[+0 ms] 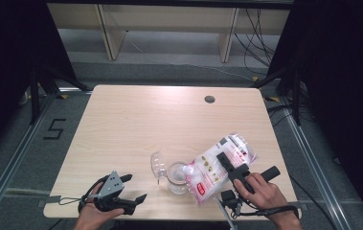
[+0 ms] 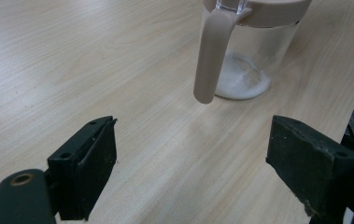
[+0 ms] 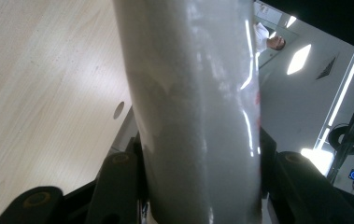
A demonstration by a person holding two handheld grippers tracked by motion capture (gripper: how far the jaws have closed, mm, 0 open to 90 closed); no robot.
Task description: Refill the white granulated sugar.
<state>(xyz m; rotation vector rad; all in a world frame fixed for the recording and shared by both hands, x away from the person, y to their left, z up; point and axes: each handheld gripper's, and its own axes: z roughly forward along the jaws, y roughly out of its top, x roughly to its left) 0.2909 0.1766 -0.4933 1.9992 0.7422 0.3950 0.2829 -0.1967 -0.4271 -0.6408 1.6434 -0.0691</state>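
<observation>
Right tongs [image 1: 228, 165] clamp the tilted bag [image 1: 220, 165] over the open jar [image 1: 176, 177]; left tongs [image 1: 135, 188], released, rest near the counter [image 1: 136, 120] front edge.

- One bag [image 1: 222, 165] of white granules, tilted, its lower end over the jar's mouth.
- One clear jar [image 1: 176, 177], white powder at its bottom, one flip lid [image 1: 158, 164] open on its left.
- Two grippers: one [image 1: 138, 188] left of the jar, one [image 1: 230, 162] right of it.
- One table [image 1: 136, 124] under the jar, one round hole [image 1: 209, 99] beyond it.
</observation>
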